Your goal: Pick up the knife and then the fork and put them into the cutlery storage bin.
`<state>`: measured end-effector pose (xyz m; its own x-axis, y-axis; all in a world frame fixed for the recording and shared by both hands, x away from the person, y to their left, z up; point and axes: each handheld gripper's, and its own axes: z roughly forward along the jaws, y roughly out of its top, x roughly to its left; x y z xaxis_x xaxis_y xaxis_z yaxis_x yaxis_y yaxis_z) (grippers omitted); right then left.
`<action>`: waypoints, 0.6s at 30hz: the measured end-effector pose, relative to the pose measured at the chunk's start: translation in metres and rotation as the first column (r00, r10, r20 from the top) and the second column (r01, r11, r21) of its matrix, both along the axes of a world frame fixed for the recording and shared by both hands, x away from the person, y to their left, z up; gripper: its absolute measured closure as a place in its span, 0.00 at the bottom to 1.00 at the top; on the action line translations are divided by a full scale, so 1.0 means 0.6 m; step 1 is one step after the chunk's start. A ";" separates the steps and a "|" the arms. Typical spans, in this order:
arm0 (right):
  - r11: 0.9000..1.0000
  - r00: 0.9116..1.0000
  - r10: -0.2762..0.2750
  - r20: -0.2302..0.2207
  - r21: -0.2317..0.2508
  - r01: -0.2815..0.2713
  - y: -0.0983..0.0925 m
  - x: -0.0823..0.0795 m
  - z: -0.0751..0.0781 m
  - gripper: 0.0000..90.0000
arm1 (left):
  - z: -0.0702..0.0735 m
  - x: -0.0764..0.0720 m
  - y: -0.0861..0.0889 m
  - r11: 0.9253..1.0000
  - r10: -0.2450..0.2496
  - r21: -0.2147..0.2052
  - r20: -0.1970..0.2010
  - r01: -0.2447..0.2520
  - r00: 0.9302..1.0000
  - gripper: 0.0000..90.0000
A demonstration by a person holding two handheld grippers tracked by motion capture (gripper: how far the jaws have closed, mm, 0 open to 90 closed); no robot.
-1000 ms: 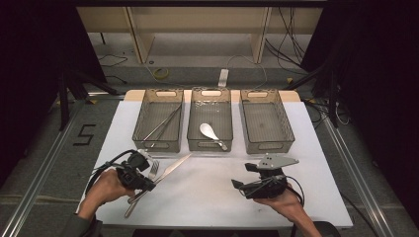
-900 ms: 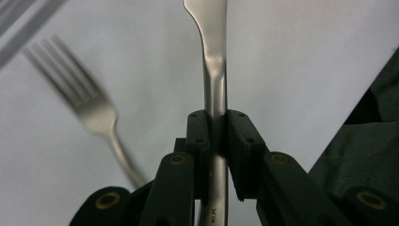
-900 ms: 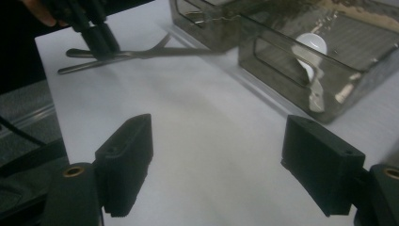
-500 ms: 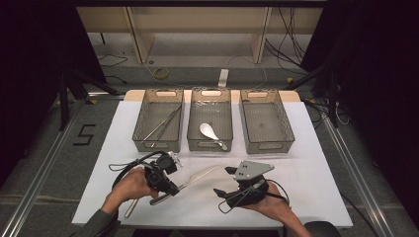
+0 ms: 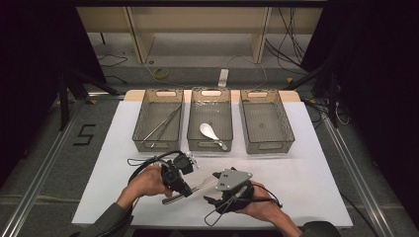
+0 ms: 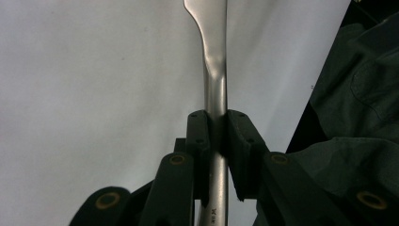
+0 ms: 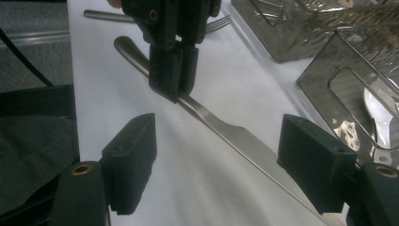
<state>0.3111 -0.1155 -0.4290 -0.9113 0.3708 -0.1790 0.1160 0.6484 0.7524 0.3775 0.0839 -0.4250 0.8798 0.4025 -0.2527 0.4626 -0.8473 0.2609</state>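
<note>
A silver table knife (image 6: 214, 70) is clamped by its handle in my left gripper (image 6: 216, 136), just above the white tabletop. In the high view the left gripper (image 5: 184, 189) is near the front centre of the table, and the knife (image 5: 202, 186) points right toward my right gripper (image 5: 211, 199). The right gripper (image 7: 223, 165) is open, its jaws wide on either side of the knife blade (image 7: 235, 136) without touching it. The left gripper (image 7: 174, 70) stands upright on the handle just ahead.
A fork (image 7: 214, 24) lies on the table behind the left gripper. Three mesh bins stand in a row at the back: the left bin (image 5: 143, 120) holds thin metal utensils, the middle bin (image 5: 195, 118) a white spoon (image 5: 210, 132), the right bin (image 5: 286, 123) nothing.
The left gripper has moved right toward the table's centre with the knife in it. The right gripper has moved left, and its open jaws now flank the blade.
</note>
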 end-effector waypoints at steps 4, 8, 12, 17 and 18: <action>0.999 1.000 0.014 0.018 -0.029 -0.013 0.007 -0.002 -0.005 0.34 | -0.002 0.000 -0.009 1.000 -0.013 0.001 -0.010 0.013 1.000 0.88; 0.997 0.999 0.034 0.035 -0.069 -0.032 0.016 -0.005 -0.011 0.36 | 0.003 -0.002 -0.018 0.999 -0.035 0.014 -0.016 0.035 0.999 0.88; 0.993 0.997 0.055 0.058 -0.108 -0.048 0.024 -0.008 -0.017 0.38 | 0.010 -0.002 -0.029 0.998 -0.057 0.012 -0.009 0.058 0.998 0.88; 0.988 0.994 0.068 0.080 -0.141 -0.057 0.029 -0.008 -0.023 0.44 | 0.012 -0.005 -0.036 0.998 -0.064 0.014 -0.007 0.064 0.998 0.88; 0.987 0.994 0.074 0.083 -0.146 -0.061 0.030 -0.009 -0.024 0.46 | 0.012 -0.006 -0.037 0.998 -0.065 0.016 -0.010 0.065 0.998 0.88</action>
<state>0.3059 -0.0976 -0.4435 -0.9118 0.2736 -0.3063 0.0058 0.7543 0.6565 0.3738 0.0616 -0.4179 0.9019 0.3487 -0.2550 0.4089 -0.8796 0.2432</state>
